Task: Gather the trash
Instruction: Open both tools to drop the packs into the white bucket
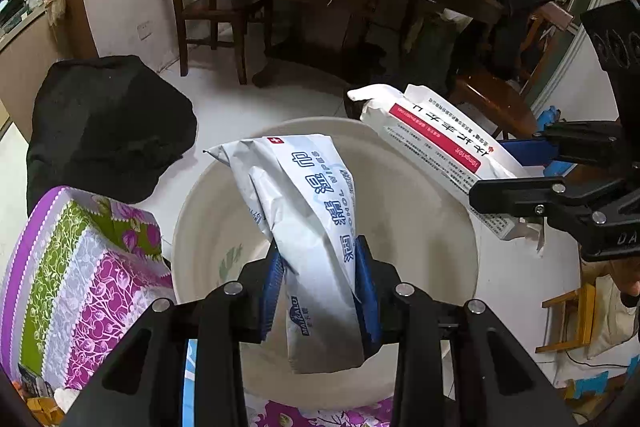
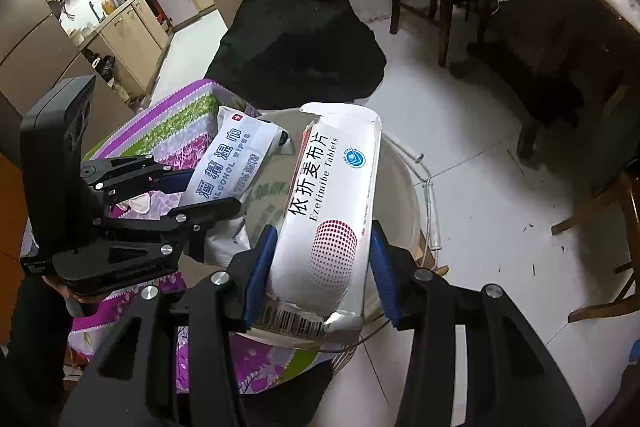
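Currently your left gripper [image 1: 320, 287] is clamped on the alcohol wipes pack [image 1: 304, 211], held above the white basin [image 1: 420, 227]. Your right gripper [image 2: 320, 267] is clamped on the tablet box [image 2: 332, 203], over the same basin's rim.

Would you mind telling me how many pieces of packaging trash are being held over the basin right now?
2. The alcohol wipes packet is clamped in the left gripper, and the Ezetimibe tablet box in the right gripper, both above the white basin. Its hidden parts may hold more.
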`<state>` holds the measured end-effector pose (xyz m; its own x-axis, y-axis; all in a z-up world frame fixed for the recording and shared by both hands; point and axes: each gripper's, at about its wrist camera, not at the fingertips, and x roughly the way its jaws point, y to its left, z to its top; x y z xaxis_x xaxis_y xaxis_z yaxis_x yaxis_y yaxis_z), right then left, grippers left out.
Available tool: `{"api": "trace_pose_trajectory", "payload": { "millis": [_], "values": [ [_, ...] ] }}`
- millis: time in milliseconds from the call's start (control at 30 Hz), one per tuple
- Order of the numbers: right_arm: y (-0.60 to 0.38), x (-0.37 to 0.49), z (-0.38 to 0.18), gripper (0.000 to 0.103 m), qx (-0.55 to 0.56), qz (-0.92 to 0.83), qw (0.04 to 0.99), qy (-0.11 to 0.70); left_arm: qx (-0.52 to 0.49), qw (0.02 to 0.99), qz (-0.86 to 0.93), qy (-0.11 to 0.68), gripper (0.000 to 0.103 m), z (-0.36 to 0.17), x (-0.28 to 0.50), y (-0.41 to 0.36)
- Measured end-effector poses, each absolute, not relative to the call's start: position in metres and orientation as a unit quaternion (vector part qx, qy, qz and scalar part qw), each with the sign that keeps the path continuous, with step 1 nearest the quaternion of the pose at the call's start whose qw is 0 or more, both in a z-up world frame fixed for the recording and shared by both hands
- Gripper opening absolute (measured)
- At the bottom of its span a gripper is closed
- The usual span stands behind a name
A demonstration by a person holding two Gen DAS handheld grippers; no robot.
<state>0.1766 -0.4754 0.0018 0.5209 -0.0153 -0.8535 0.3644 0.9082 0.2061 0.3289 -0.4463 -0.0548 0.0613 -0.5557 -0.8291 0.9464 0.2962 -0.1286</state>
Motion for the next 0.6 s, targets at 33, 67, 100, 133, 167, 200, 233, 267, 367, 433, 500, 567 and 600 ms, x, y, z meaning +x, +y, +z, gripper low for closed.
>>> {"api": "trace_pose_trajectory", "payload": {
  "millis": [33, 67, 100, 133, 167, 200, 233, 267, 367, 433, 500, 567, 600],
  "values": [
    [-0.476, 0.178, 0.001, 0.044, 0.184, -0.110, 0.851, 0.479, 0.235, 0.689, -0.544, 0.417, 0.036, -0.057, 0.329, -0.445],
    [-0.476, 0.179, -0.001, 0.044, 0.187, -0.108, 0.849, 0.482, 0.235, 0.689, -0.544, 0.417, 0.036, -0.058, 0.330, -0.430],
    [-0.475, 0.180, -0.002, 0.045, 0.191, -0.106, 0.847, 0.484, 0.236, 0.689, -0.543, 0.417, 0.036, -0.059, 0.330, -0.429],
    [-0.477, 0.183, -0.002, 0.045, 0.193, -0.104, 0.846, 0.486, 0.236, 0.690, -0.542, 0.417, 0.036, -0.060, 0.330, -0.424],
    [-0.477, 0.185, -0.003, 0.045, 0.194, -0.103, 0.845, 0.488, 0.236, 0.691, -0.541, 0.418, 0.036, -0.061, 0.330, -0.421],
    [-0.478, 0.186, -0.003, 0.045, 0.195, -0.103, 0.844, 0.489, 0.236, 0.691, -0.540, 0.418, 0.036, -0.061, 0.331, -0.420],
    [-0.478, 0.187, -0.002, 0.045, 0.194, -0.102, 0.844, 0.489, 0.235, 0.693, -0.538, 0.419, 0.036, -0.062, 0.332, -0.420],
    [-0.478, 0.187, -0.002, 0.045, 0.194, -0.101, 0.845, 0.488, 0.234, 0.694, -0.537, 0.419, 0.036, -0.061, 0.333, -0.419],
    [-0.480, 0.188, 0.001, 0.046, 0.195, -0.101, 0.848, 0.483, 0.234, 0.698, -0.531, 0.419, 0.036, -0.060, 0.335, -0.417],
    [-0.481, 0.189, 0.002, 0.049, 0.191, -0.096, 0.854, 0.474, 0.230, 0.701, -0.528, 0.420, 0.039, -0.059, 0.337, -0.419],
    [-0.485, 0.190, 0.000, 0.057, 0.200, -0.098, 0.855, 0.468, 0.218, 0.706, -0.523, 0.425, 0.045, -0.060, 0.341, -0.420],
    [-0.487, 0.190, -0.001, 0.057, 0.202, -0.101, 0.855, 0.466, 0.212, 0.708, -0.518, 0.431, 0.050, -0.061, 0.344, -0.419],
    [-0.487, 0.191, -0.001, 0.057, 0.199, -0.103, 0.856, 0.467, 0.212, 0.709, -0.516, 0.431, 0.051, -0.062, 0.344, -0.419]
  ]
}}
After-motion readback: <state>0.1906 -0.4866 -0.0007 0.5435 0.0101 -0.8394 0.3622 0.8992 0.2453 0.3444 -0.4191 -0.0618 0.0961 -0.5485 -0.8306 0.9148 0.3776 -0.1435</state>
